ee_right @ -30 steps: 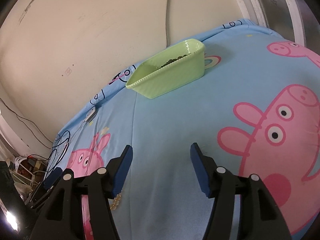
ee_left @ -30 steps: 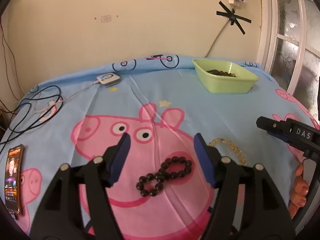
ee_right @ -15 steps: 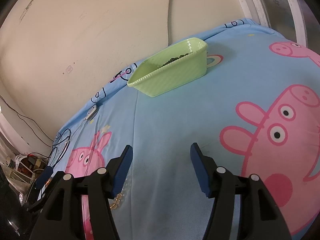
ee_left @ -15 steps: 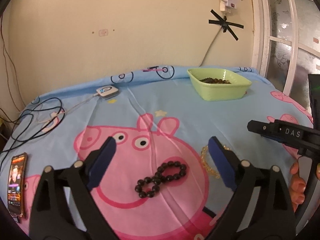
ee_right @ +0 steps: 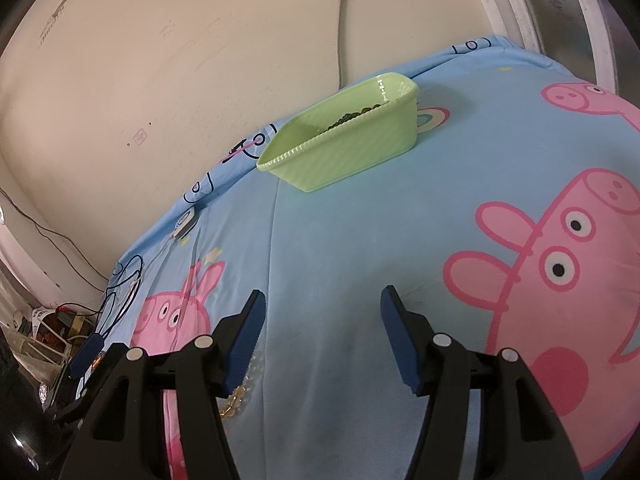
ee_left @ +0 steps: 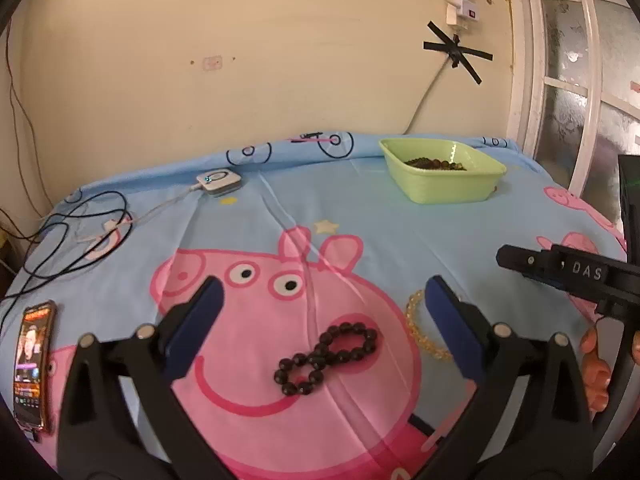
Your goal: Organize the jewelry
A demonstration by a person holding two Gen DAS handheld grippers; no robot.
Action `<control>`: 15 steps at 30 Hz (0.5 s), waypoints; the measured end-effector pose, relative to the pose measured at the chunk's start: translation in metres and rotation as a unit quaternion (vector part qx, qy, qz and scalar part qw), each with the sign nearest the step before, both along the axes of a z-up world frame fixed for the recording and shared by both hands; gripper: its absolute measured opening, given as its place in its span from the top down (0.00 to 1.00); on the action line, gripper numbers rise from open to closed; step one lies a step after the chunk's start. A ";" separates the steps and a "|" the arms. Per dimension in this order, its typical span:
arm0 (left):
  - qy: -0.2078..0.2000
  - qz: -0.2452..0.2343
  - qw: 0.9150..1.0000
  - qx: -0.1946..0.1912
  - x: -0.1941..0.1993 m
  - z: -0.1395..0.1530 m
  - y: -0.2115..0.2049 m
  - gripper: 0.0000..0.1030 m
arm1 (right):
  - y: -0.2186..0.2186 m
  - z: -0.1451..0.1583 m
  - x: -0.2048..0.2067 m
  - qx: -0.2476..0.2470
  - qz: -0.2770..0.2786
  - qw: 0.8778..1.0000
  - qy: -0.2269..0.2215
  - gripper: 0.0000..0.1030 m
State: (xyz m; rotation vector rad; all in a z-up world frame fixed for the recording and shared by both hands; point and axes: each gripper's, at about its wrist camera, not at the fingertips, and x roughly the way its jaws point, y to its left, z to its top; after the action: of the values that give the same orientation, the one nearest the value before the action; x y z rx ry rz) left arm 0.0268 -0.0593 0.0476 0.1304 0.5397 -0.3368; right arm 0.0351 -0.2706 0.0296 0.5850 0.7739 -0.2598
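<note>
A black bead bracelet [ee_left: 326, 354], twisted into a figure eight, lies on the pig-print cloth. My left gripper [ee_left: 323, 284] hovers over it; its jaws are opening, wide on either side of the bracelet, and the pads do not touch it. A yellow bead bracelet [ee_left: 420, 328] lies just right of it, partly behind the right finger. The green tray [ee_left: 444, 188] at the back right holds dark beads. My right gripper [ee_right: 323, 292] stands open over bare blue cloth with nothing between its fingers. The yellow bracelet [ee_right: 236, 400] peeks out beside its left finger, and the green tray [ee_right: 344, 152] lies ahead.
A lit phone [ee_left: 32, 360] lies at the cloth's left edge. Black cables [ee_left: 80, 232] and a white charger puck [ee_left: 218, 180] sit at the back left. A wall runs behind and a window frame [ee_left: 580, 100] stands at right. A person's fingers [ee_left: 596, 368] hold the right gripper's handle.
The left gripper's jaws have spread much wider around the black bracelet, which has stayed on the cloth. The right gripper has kept still.
</note>
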 end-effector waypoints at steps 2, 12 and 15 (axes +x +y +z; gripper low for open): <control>0.002 0.000 1.000 -0.002 0.001 0.000 0.001 0.06 | 0.000 0.000 0.001 0.001 0.001 1.000 -0.001 0.66; 0.020 0.020 1.000 -0.010 0.008 -0.003 0.008 0.06 | -0.002 0.000 -0.002 0.008 0.007 1.000 -0.010 0.66; 0.024 0.025 0.999 -0.015 0.011 -0.004 0.011 0.06 | -0.002 0.001 -0.002 0.010 0.007 1.000 -0.014 0.66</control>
State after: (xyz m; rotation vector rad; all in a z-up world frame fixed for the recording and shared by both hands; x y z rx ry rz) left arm 0.0374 -0.0480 0.0439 0.0801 0.5852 -0.3001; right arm 0.0327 -0.2729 0.0303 0.6005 0.7542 -0.2303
